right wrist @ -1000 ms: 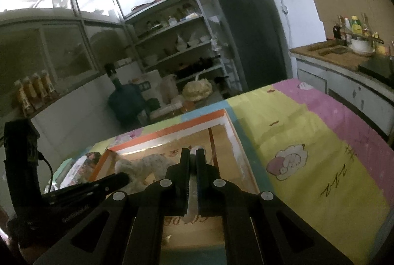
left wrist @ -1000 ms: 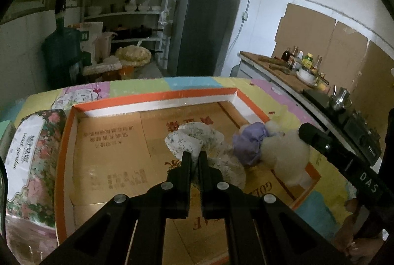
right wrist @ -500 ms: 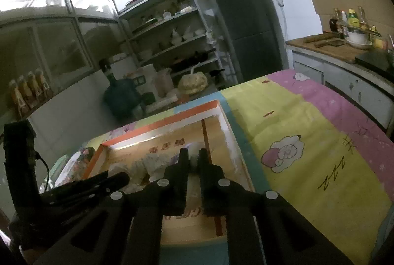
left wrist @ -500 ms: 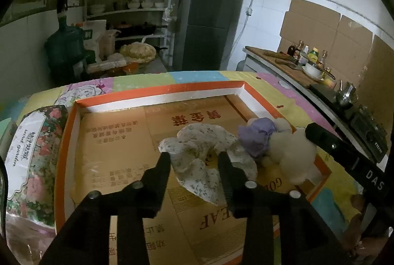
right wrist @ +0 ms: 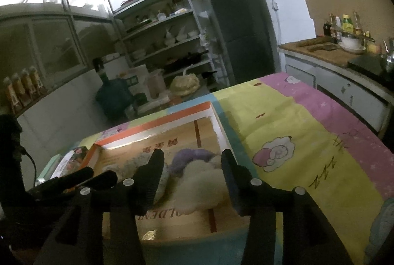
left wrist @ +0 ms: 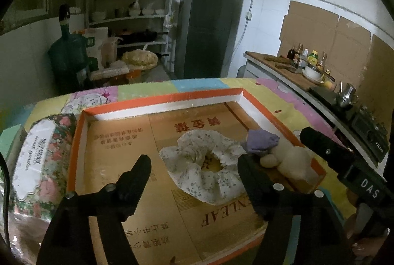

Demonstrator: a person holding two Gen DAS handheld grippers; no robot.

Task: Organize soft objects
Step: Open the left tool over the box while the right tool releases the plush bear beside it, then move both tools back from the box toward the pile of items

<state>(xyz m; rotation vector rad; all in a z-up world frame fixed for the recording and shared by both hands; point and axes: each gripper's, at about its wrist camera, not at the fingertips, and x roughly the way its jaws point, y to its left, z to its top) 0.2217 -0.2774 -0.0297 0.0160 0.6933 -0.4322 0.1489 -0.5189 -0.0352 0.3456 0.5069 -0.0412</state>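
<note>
- Dark fridge (left wrist: pixel 208 28) beside the shelf rack (left wrist: pixel 133 11)
- Green water jug (left wrist: pixel 67 53) on the floor
- Bottles (right wrist: pixel 344 24) and white bowl (right wrist: pixel 352 43) at the counter's (right wrist: pixel 327 55) far end

Left wrist view: close above the shallow orange-rimmed cardboard tray (left wrist: pixel 157 104), angled down toward the dark grey fridge (left wrist: pixel 209 28). Right wrist view: from the tray's (right wrist: pixel 157 124) right corner — same fridge (right wrist: pixel 241 28), same tray shared.

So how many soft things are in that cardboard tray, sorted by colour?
Floral white cloth: 1
Purple piece: 1
Cream fluffy piece: 1
Total: 3, all lying in the tray.
</note>
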